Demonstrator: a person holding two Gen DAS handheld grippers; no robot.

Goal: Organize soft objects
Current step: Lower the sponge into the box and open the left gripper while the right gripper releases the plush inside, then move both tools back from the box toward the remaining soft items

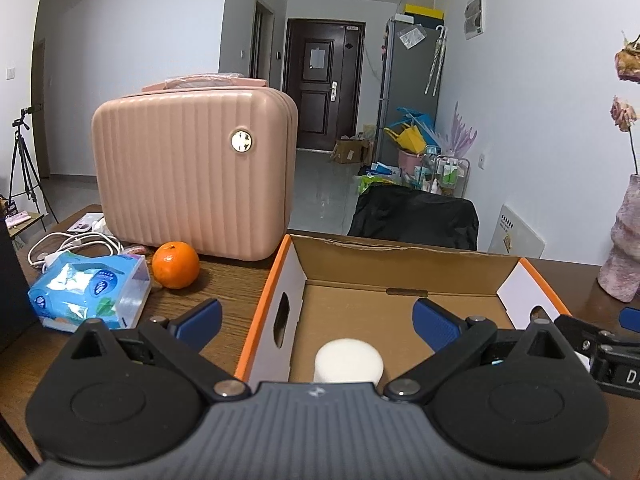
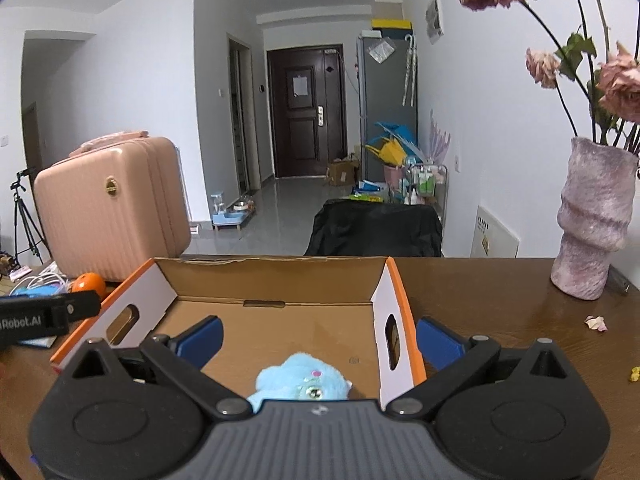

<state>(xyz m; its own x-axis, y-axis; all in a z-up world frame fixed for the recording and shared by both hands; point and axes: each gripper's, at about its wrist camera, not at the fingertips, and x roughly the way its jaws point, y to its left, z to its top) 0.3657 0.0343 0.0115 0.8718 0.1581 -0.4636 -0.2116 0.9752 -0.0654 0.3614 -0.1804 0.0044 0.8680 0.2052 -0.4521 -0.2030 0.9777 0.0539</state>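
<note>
- Left gripper, bottom of frame: blue pads spread wide, nothing clamped.
- Right gripper: likewise spread, empty.
- White foam cylinder and light-blue plush toy: lower centre, inside open orange-edged cardboard box.

We look across a dark brown wooden tabletop into a room with pale white walls and a glossy grey tiled floor. A dark brown panelled door closes the far end, with a tall grey cabinet to its right. A black-draped chair stands just behind the tabletop.
</note>
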